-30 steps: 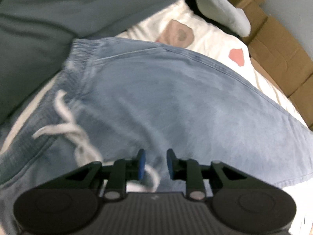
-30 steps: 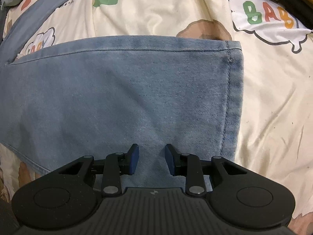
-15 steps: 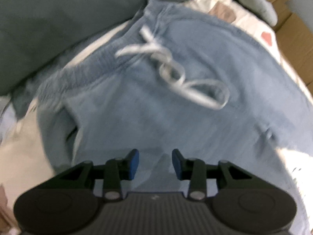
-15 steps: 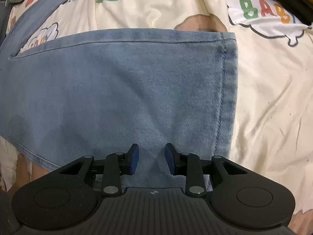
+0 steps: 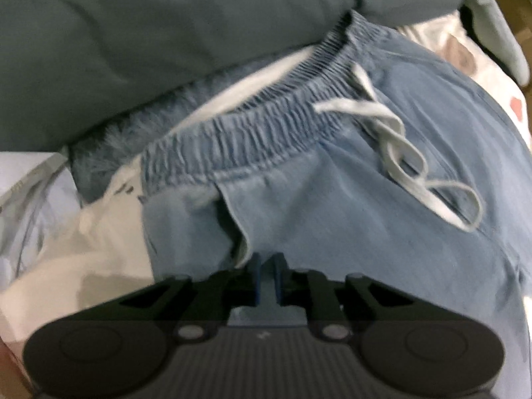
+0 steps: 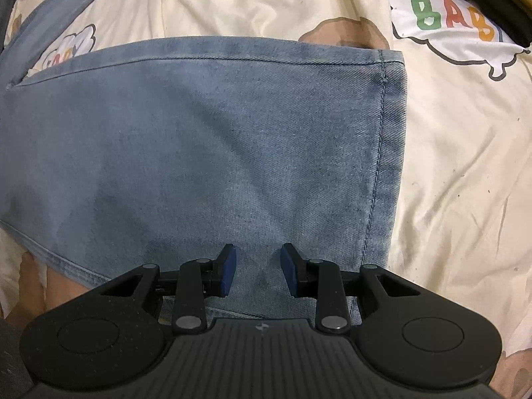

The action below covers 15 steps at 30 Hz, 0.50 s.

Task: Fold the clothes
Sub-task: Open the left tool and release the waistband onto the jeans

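Light blue denim pants (image 5: 349, 206) with a gathered elastic waistband (image 5: 266, 126) and a white drawstring (image 5: 402, 153) lie on a cream printed bedsheet. In the left wrist view my left gripper (image 5: 267, 276) is shut, its blue pads pinching the denim just below the side pocket opening (image 5: 232, 219). In the right wrist view the pant leg (image 6: 206, 139) lies flat with its stitched hem (image 6: 382, 153) at the right. My right gripper (image 6: 257, 272) stands open over the leg's near edge, close to the hem corner, with the cloth under its fingers and nothing pinched.
A grey-green garment (image 5: 149, 40) is bunched right behind the waistband. The cream sheet (image 6: 465, 183) with cartoon prints spreads to the right of the hem. Another blue-grey cloth strip (image 6: 66, 3) crosses the far left corner. Cardboard shows at the left view's top right.
My left gripper slid across the pants from mid-leg to the pocket by the waistband and went from open to shut on the denim. The right gripper stayed in place, open.
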Tool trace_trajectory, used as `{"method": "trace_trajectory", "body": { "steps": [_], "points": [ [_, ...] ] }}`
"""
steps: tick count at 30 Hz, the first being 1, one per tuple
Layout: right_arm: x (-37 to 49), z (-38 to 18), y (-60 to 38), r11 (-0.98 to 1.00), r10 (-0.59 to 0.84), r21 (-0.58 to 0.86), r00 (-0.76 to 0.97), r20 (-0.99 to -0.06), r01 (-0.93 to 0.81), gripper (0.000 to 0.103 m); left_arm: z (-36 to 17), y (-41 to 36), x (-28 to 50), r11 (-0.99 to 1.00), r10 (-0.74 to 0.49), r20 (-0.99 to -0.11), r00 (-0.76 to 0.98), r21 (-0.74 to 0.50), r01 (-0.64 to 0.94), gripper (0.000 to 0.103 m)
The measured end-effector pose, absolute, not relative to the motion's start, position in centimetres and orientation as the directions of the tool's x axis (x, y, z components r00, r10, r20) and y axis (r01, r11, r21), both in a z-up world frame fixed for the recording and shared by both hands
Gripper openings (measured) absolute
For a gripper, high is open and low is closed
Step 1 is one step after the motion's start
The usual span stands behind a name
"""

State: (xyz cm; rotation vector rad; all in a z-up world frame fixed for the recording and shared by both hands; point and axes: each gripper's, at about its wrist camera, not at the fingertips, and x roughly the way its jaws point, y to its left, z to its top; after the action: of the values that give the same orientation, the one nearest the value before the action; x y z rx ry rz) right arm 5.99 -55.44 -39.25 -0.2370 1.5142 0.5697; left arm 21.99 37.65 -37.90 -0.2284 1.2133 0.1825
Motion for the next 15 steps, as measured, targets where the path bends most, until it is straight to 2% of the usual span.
{"method": "trace_trajectory", "body": {
  "steps": [1,7,13,15],
  "points": [
    [6.0,-39.3,-55.3,0.849,0.201,0.196,-0.043,-0.979,-0.491,0.036,-38.0,38.2,22.3,0.957,0.021,-0.941,0.339,-0.079,-0.280,0.003],
    [5.7,-39.3,-54.9,0.852,0.179,0.181,-0.050,-0.983,-0.492,0.036,-37.6,40.8,22.8,0.926,0.038,-0.931,0.363,-0.104,-0.364,0.003],
    [5.6,-39.3,-55.3,0.853,0.172,0.175,-0.052,-0.984,-0.492,0.037,-37.2,40.2,22.6,0.946,0.040,-0.934,0.356,-0.079,-0.314,0.003],
    [5.7,-39.3,-55.1,0.853,0.167,0.173,-0.056,-0.984,-0.492,0.037,-36.9,39.8,22.2,0.949,0.030,-0.933,0.358,-0.086,-0.304,0.007]
  ]
}}
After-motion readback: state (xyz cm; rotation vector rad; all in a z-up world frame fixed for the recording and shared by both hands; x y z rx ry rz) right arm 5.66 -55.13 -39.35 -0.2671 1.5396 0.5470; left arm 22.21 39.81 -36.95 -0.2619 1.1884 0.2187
